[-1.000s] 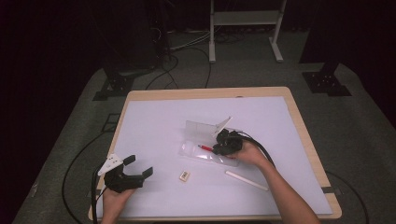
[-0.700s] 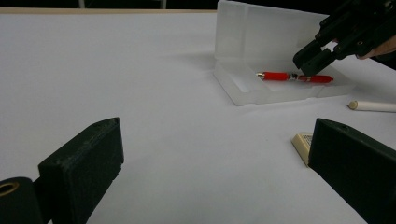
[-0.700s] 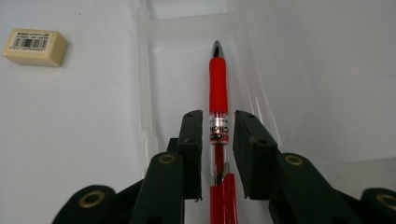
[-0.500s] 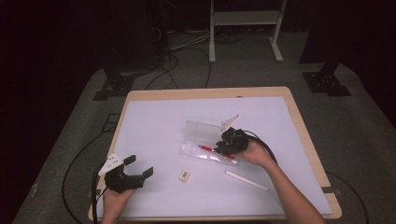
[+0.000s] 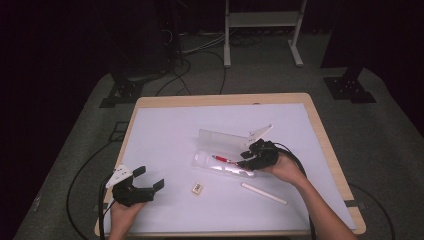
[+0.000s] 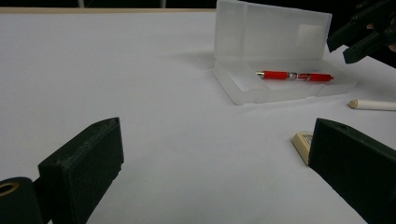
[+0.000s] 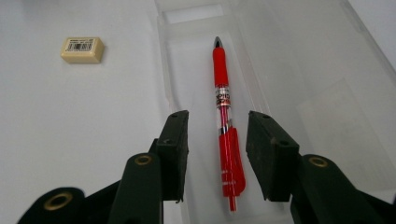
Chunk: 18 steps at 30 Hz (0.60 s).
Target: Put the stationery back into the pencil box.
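Now right gripper (image 7: 217, 154) sits open, jaws either side of the red pen (image 7: 223, 107) lying in the clear case (image 7: 322, 112). Left gripper (image 6: 210, 168) open, idle. Risk: jaw snags the case wall, dragging it.

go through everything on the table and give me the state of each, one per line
pencil case: open, lid upright behind the tray
red pen: lying flat inside the case tray
right gripper: open, jaws either side of the pen, not clamped
left gripper: open, holding nothing, near the table's front edge
eraser: lying loose on the table, outside the case
white stick: lying flat on the table, outside the case
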Motion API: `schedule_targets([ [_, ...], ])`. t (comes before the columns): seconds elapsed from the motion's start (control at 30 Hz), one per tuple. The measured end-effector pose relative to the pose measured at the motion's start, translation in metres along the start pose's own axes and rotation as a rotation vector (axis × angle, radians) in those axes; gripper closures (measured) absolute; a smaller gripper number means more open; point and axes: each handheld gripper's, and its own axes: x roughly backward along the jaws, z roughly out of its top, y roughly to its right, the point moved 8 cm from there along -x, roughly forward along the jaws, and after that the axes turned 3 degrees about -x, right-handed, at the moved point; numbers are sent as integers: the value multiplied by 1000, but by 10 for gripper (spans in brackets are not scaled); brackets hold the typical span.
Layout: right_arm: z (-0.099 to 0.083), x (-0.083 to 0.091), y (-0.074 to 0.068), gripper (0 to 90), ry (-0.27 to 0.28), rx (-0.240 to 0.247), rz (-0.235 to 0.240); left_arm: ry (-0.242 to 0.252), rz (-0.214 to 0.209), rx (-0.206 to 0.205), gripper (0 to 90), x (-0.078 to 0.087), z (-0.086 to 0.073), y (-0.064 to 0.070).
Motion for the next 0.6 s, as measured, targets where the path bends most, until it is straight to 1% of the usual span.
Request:
schedule_targets([
  [0.1,-2,4,0,562,11,8,-2,-1,0,1,28,0,0,0],
  [0.13,-3,6,-1,555,21,-2,-2,-1,0,1,28,0,0,0],
  [0.17,-5,10,-3,521,28,-9,-2,-1,0,-1,28,0,0,0],
  [0.2,-6,12,-3,517,30,-5,-4,0,0,0,28,0,0,0],
  [0.23,-7,14,-5,517,34,-10,-1,-3,0,-1,28,0,0,0],
  [0.6,-24,27,-18,482,31,1,6,-8,-2,-7,28,-1,0,2],
])
